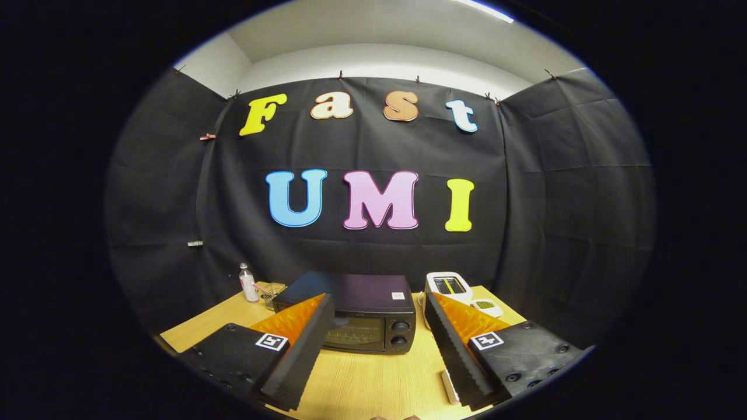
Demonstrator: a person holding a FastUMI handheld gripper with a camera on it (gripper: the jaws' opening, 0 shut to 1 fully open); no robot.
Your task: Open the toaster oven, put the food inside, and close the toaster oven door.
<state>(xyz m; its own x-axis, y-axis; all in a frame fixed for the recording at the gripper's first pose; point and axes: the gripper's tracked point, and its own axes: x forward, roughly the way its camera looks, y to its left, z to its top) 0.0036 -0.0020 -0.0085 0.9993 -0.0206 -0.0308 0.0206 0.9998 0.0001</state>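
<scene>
A black toaster oven [357,315] stands on the wooden table [373,379] beyond my fingers, its glass door shut and two knobs on its right side. My gripper [378,306] is open, held above the table in front of the oven, with nothing between its fingers. The left finger [303,350] covers the oven's left front corner. The food is not something I can make out.
A small bottle [248,283] and a glass container [272,293] stand left of the oven near the cloth wall. A white device [448,286] and a small white gadget [485,305] sit to the oven's right. A white strip [449,386] lies by the right finger.
</scene>
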